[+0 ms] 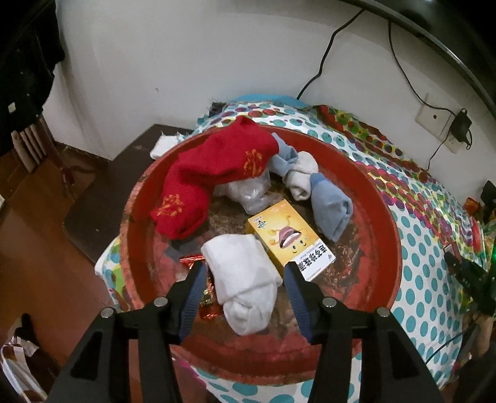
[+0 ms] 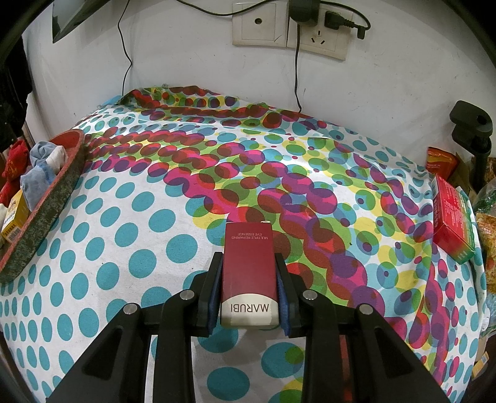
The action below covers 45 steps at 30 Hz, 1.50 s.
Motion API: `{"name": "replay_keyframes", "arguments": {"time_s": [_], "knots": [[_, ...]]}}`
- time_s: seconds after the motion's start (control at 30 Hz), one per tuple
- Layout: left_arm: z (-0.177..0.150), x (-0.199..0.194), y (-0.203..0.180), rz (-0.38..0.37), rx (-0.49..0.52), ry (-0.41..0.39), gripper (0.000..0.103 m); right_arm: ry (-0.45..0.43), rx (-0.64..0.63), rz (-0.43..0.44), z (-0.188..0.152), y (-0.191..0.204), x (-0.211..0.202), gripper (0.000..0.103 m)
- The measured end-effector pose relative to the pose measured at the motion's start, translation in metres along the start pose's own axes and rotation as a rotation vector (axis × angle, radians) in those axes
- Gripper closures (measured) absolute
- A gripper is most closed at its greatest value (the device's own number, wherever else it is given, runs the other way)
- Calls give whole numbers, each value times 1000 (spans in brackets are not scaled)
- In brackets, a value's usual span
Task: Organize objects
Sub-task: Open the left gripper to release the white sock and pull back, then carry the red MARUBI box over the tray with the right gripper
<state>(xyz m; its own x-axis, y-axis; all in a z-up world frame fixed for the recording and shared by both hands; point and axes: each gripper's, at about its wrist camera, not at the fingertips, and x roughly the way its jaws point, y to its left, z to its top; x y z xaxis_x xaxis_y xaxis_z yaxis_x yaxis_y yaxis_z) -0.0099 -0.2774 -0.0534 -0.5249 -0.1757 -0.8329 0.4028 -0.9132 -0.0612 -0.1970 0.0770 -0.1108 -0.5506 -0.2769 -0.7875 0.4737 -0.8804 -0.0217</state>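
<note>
A worn red basin (image 1: pixel 381 217) sits on the dotted cloth and holds a red sock (image 1: pixel 217 164), blue socks (image 1: pixel 330 210), a clear plastic bag (image 1: pixel 248 192), a yellow box (image 1: pixel 288 238) and a rolled white sock (image 1: pixel 248 297). My left gripper (image 1: pixel 245 268) hangs over the basin's near side, open, with the white sock lying between its fingers and not pressed by the pads. In the right wrist view my right gripper (image 2: pixel 249 257) is shut on a dark red box (image 2: pixel 248 263) with a white end, held just above the cloth (image 2: pixel 124 248).
The basin (image 2: pixel 46 204) is at the far left of the right wrist view. A red and green box (image 2: pixel 452 217) and snack packets lie at the cloth's right edge. Wall sockets (image 2: pixel 288 28) with cables are behind. A dark low cabinet (image 1: pixel 124 173) stands left of the basin.
</note>
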Motion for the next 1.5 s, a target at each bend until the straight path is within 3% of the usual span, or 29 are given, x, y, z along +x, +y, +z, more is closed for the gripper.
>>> {"name": "replay_keyframes", "arguments": {"time_s": [0.3, 0.7, 0.97, 1.2, 1.4, 1.43, 1.47, 1.5], "knots": [[-31, -41, -5, 7, 56, -99, 50, 1, 3, -5, 0, -2, 1, 71], [-81, -55, 44, 52, 18, -139, 50, 1, 4, -2, 0, -4, 1, 71], [-102, -76, 78, 100, -46, -284, 50, 1, 6, 0, 0, -4, 0, 71], [-105, -67, 82, 54, -26, -254, 50, 3, 19, -15, -1, -9, 1, 65], [-105, -67, 93, 70, -44, -263, 50, 3, 16, -14, -9, -7, -7, 65], [-104, -66, 97, 64, -59, -257, 50, 2, 17, -10, -10, -6, -9, 66], [-103, -63, 101, 59, -80, -249, 50, 0, 15, -23, -10, -6, -9, 75], [-103, -63, 104, 57, -94, -244, 50, -2, 8, -32, -11, -6, -10, 76]]}}
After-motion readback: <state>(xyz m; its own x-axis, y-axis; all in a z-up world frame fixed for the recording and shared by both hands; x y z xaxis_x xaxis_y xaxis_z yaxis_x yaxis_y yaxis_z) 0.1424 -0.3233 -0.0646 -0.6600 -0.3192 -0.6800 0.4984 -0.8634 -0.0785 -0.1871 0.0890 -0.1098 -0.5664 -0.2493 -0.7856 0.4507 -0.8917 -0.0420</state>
